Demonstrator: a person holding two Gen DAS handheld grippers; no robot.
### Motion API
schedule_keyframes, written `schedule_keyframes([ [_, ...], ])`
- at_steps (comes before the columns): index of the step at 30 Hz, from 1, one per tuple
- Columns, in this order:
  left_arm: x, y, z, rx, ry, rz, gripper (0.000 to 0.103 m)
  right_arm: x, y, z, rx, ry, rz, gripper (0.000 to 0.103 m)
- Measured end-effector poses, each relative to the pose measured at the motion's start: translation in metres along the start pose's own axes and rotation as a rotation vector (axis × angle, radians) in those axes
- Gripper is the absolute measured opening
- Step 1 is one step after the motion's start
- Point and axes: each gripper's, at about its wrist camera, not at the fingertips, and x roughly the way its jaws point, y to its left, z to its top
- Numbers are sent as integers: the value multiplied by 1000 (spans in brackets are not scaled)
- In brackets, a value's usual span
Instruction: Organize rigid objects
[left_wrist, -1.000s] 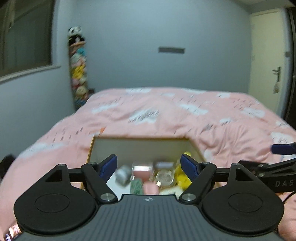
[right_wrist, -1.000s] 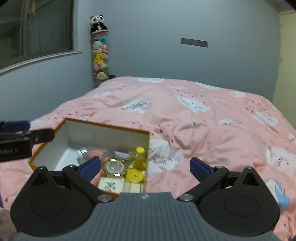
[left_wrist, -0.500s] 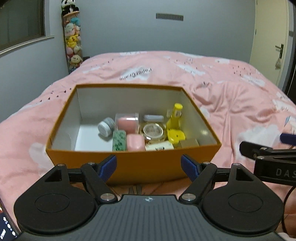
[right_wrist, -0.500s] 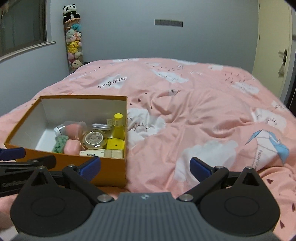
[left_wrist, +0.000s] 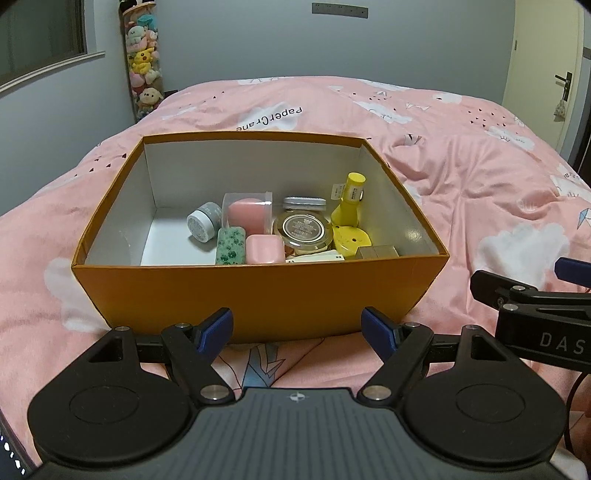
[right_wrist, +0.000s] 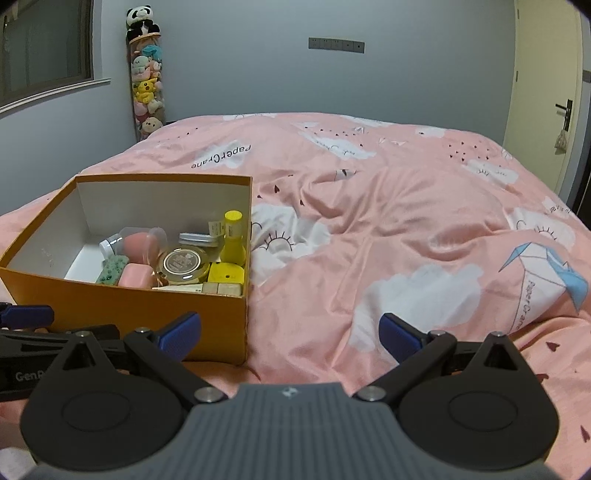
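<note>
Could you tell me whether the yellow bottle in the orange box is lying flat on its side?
No, the yellow bottle stands upright with its cap on top, near the right wall of the orange box.

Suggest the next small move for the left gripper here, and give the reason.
Probably ease the left gripper forward and up over the orange box: its fingers stand open and empty just short of the near wall, and the small items, such as the pink case, lie inside behind it.

We are in a home bedroom: a bed (right_wrist: 406, 229) under a pink cloud-print duvet, a tall tube of plush toys (right_wrist: 146, 77) in the corner, a door (right_wrist: 543, 110).
</note>
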Motion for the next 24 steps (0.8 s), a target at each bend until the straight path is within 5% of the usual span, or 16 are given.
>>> schedule_keyframes([
  [24,3,-2,1,0,11,4,92,5,-3,-1,27,9,6,100],
])
